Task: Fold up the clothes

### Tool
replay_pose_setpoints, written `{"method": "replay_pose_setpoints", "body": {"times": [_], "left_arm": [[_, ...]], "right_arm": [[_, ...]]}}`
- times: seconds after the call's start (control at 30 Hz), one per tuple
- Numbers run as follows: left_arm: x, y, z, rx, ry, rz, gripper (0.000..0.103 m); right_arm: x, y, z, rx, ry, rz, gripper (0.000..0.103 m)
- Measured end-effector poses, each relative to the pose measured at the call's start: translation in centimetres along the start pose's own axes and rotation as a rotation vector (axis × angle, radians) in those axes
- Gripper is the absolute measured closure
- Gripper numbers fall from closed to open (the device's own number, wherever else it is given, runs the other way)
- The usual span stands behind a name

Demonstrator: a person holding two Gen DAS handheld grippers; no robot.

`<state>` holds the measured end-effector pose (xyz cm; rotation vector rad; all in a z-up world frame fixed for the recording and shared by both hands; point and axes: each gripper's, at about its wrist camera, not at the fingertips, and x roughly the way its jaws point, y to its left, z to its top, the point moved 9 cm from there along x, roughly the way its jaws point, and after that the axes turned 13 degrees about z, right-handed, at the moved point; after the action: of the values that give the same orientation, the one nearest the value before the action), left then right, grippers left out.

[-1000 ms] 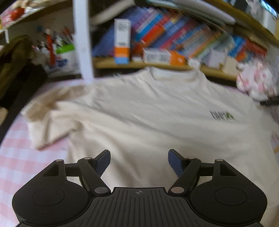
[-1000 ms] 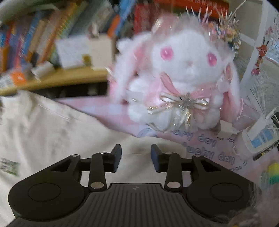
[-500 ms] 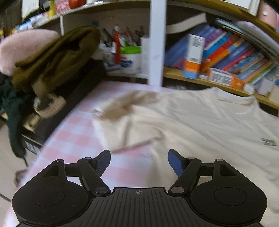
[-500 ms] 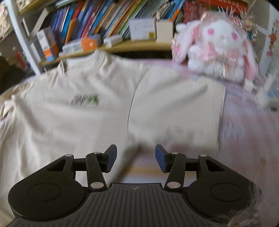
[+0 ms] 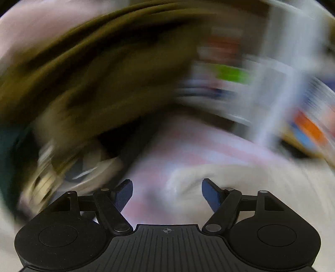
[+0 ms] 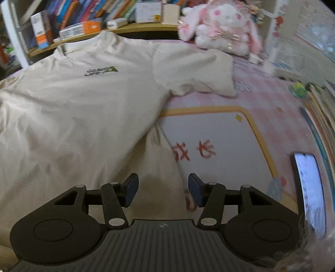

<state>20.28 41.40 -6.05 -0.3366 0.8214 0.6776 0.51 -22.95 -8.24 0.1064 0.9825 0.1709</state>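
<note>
Pink checked cloth (image 6: 272,98) covers the surface, and on it a cream T-shirt (image 6: 73,108) lies spread flat, front up, filling the left and middle of the right wrist view, its collar toward the far bookshelf (image 6: 83,18) and a small dark and green logo (image 6: 100,71) on its chest. Its right-hand sleeve (image 6: 194,73) lies flat, pointing toward a pink and white plush rabbit (image 6: 222,27) at the far edge. The shirt's right side edge overlaps a white mat with a yellow border (image 6: 219,142), which bears red characters. The right gripper (image 6: 163,186) hovers released over that near edge, jaws apart with nothing between them. A phone (image 6: 309,188) lies at the near right. The left wrist view is badly smeared: the left gripper (image 5: 167,190) is spread wide and empty, a pale sleeve edge (image 5: 240,173) just beyond it, an olive garment (image 5: 83,73) far left.
</note>
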Motion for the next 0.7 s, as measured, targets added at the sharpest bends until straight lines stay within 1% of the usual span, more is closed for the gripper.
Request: {"method": "replay_pose_setpoints", "body": {"times": [0.03,0.07,0.1,0.17,0.2,0.27,0.3,0.33,0.37,0.4,0.43,0.53,0.57,0.6,0.63,0.7], "left_arm": [[0.3,0.8,0.2,-0.049,0.018,-0.005,0.031],[0.0,1.2,0.0,-0.055,0.013,-0.037,0.030],[-0.6,1.3,-0.4,-0.033,0.003,-0.060,0.030],[-2.3,1.1,-1.8,0.055,-0.020,-0.103,0.030],[-3.2,0.7,-2.9,0.071,-0.008,-0.152,0.030],[-4.9,-0.1,-5.5,0.077,0.039,-0.272,0.031],[-5.6,-0.5,-6.6,0.083,0.058,-0.310,0.031],[-5.9,-0.9,-7.7,0.091,0.074,-0.327,0.034],[-6.0,-1.3,-8.5,0.099,0.087,-0.328,0.043],[-5.7,-1.5,-9.0,0.105,0.099,-0.314,0.049],[-5.5,-1.8,-9.3,0.104,0.101,-0.304,0.057],[-5.5,-2.7,-9.7,0.102,0.084,-0.304,0.065],[-5.5,-2.7,-9.8,0.108,0.087,-0.309,0.077],[-5.6,-2.3,-9.9,0.108,0.093,-0.311,0.088],[-5.6,-2.0,-10.0,0.108,0.100,-0.313,0.101],[-5.7,-1.3,-10.1,0.108,0.113,-0.318,0.102]], "right_arm": [[-0.2,0.2,-0.2,0.010,-0.002,-0.016,0.053],[-0.5,0.3,-0.3,0.016,-0.008,-0.028,0.053],[-0.7,0.4,-0.4,0.022,-0.014,-0.039,0.053],[-1.0,0.4,-0.5,0.042,-0.022,-0.054,0.053],[-1.1,0.4,-0.6,0.053,-0.026,-0.060,0.053],[-1.2,0.3,-0.8,0.072,-0.030,-0.072,0.053],[-1.2,0.3,-0.9,0.077,-0.031,-0.075,0.053],[-1.2,0.4,-1.1,0.083,-0.033,-0.078,0.053],[-1.2,0.4,-1.2,0.088,-0.034,-0.082,0.053],[-1.2,0.4,-1.4,0.094,-0.036,-0.085,0.053],[-1.2,0.4,-1.5,0.098,-0.038,-0.086,0.053],[-1.1,0.5,-1.7,0.099,-0.039,-0.093,0.053],[-1.1,0.5,-1.8,0.098,-0.041,-0.093,0.053],[-1.2,0.5,-1.9,0.098,-0.042,-0.094,0.053],[-1.2,0.5,-1.9,0.099,-0.043,-0.094,0.053],[-1.1,0.4,-2.2,0.103,-0.043,-0.097,0.053]]}}
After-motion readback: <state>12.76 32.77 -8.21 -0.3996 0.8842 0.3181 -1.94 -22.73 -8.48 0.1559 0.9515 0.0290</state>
